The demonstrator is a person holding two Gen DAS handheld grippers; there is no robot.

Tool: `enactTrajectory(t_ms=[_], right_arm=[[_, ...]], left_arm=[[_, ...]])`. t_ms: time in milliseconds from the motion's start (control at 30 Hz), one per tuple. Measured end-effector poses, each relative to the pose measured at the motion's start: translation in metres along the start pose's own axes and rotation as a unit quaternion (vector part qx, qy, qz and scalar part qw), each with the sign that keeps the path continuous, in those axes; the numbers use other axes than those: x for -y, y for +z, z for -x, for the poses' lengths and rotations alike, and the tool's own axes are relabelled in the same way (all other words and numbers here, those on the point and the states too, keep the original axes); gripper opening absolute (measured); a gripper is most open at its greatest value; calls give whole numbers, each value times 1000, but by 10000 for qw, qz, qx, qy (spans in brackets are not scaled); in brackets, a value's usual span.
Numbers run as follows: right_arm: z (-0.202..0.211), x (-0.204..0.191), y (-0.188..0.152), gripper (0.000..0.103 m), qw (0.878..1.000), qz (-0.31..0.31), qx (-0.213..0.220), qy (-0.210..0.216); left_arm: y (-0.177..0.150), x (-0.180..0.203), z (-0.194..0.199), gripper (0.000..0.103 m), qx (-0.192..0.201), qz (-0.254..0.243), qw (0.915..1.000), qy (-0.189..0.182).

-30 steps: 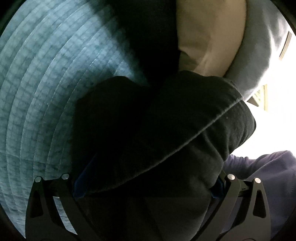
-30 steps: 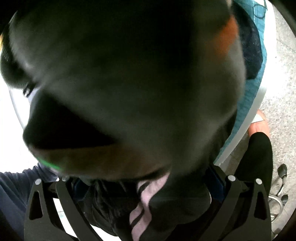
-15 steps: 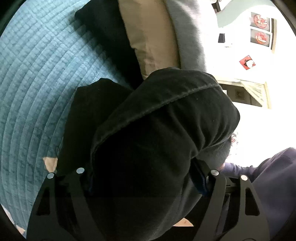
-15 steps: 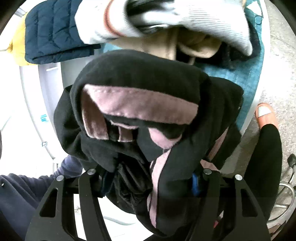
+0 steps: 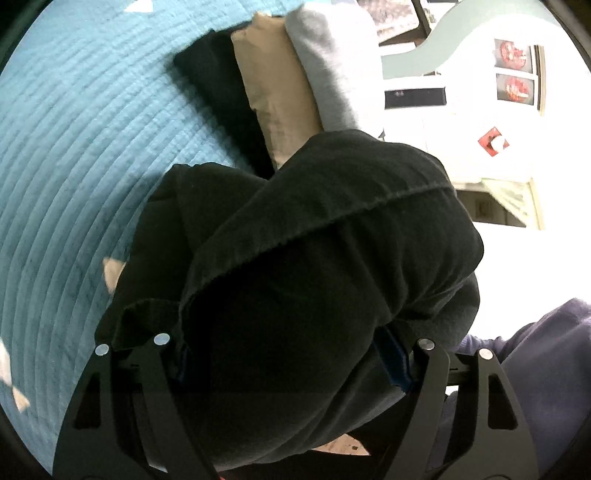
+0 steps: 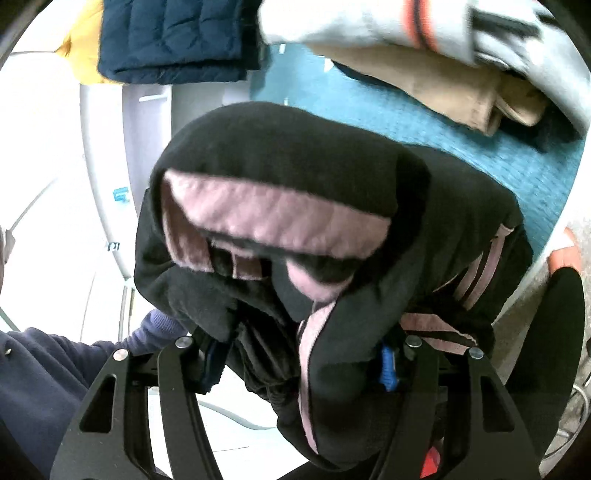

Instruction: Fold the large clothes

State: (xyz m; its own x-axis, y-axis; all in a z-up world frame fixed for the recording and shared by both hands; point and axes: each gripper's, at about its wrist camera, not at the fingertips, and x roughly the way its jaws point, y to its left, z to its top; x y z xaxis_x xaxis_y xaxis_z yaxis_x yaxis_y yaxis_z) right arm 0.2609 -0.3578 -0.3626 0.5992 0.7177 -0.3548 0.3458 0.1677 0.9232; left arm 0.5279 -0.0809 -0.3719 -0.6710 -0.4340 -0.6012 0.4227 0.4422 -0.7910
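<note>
A large black garment (image 5: 314,258) with pink-lilac stripes and trim (image 6: 280,218) hangs bunched over both grippers. My left gripper (image 5: 291,369) is shut on a thick black fold of it, lifted above the blue quilted bed (image 5: 81,166). My right gripper (image 6: 299,365) is shut on another bunch of the same garment (image 6: 295,155), with the striped edge draped across the jaws. The fabric hides the fingertips of both grippers.
A stack of folded clothes lies on the bed: black, beige (image 5: 277,96) and grey (image 5: 332,62) in the left view, beige (image 6: 443,85) and grey-white (image 6: 369,18) in the right. A navy puffer jacket (image 6: 173,37) lies further off. The person's dark-sleeved arm (image 6: 44,376) and leg (image 6: 554,350) are close by.
Both grippers have lifted the black garment away from the folded stack; the bed and stack now show clearly. The grip on the fabric is unchanged.
</note>
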Motion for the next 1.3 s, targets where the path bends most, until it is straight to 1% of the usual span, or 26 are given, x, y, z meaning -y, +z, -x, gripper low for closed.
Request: enactTrajectory(t_ms=[67, 100, 167, 200, 300, 367, 467, 600, 700, 800, 900, 933, 967, 1033, 1067, 1167, 1233, 1300], right_arm=[[-3, -17, 0, 61, 9999, 145, -41, 77], [-3, -26, 2, 61, 9997, 202, -67, 150], [-4, -46, 4, 61, 9993, 294, -79, 219], [-3, -57, 7, 61, 9988, 387, -104, 268], [3, -86, 15, 60, 9977, 565, -92, 356], [15, -112, 24, 60, 9963, 742, -31, 440], [41, -150, 43, 60, 9935, 956, 176, 586], [86, -184, 70, 60, 9882, 1202, 606, 727], [132, -207, 93, 60, 9825, 1312, 1062, 783], [167, -206, 106, 60, 9795, 1216, 1351, 869], [188, -200, 113, 60, 9763, 1147, 1579, 932], [193, -199, 117, 61, 9753, 1079, 1642, 1013], [198, -199, 117, 61, 9743, 1073, 1658, 1083], [208, -202, 117, 60, 9732, 1139, 1694, 1061], [214, -206, 119, 60, 9722, 1176, 1747, 1020], [226, -218, 130, 60, 9662, 1047, 1942, 1330], [241, -231, 131, 60, 9619, 1222, 2055, 1328], [249, -236, 131, 60, 9603, 1234, 2074, 1402]], left_arm=[[-13, 6, 19, 77, 163, 99, 9998, 17], [-3, 12, 24, 77, 232, 124, 9996, 38], [-11, 27, 46, 77, 438, 149, 9989, 80], [-8, 30, 54, 77, 508, 147, 9985, 119], [-6, 61, 81, 77, 748, 56, 9969, 236], [-4, 87, 100, 77, 881, -63, 9957, 296], [11, 131, 127, 76, 1089, -347, 9928, 345], [53, 207, 150, 76, 1335, -940, 9858, 396], [97, 261, 150, 76, 1371, -1400, 9798, 402], [142, 308, 139, 77, 1243, -1807, 9747, 434], [180, 345, 119, 77, 1073, -2144, 9691, 573], [189, 354, 114, 77, 1057, -2214, 9677, 588], [197, 359, 110, 77, 1025, -2190, 9689, 525], [206, 361, 107, 77, 977, -2127, 9714, 406], [208, 362, 106, 77, 974, -2083, 9724, 402], [221, 373, 105, 76, 992, -2020, 9736, 377], [231, 391, 108, 76, 1018, -2150, 9706, 370], [241, 411, 112, 77, 1069, -2346, 9657, 306]])
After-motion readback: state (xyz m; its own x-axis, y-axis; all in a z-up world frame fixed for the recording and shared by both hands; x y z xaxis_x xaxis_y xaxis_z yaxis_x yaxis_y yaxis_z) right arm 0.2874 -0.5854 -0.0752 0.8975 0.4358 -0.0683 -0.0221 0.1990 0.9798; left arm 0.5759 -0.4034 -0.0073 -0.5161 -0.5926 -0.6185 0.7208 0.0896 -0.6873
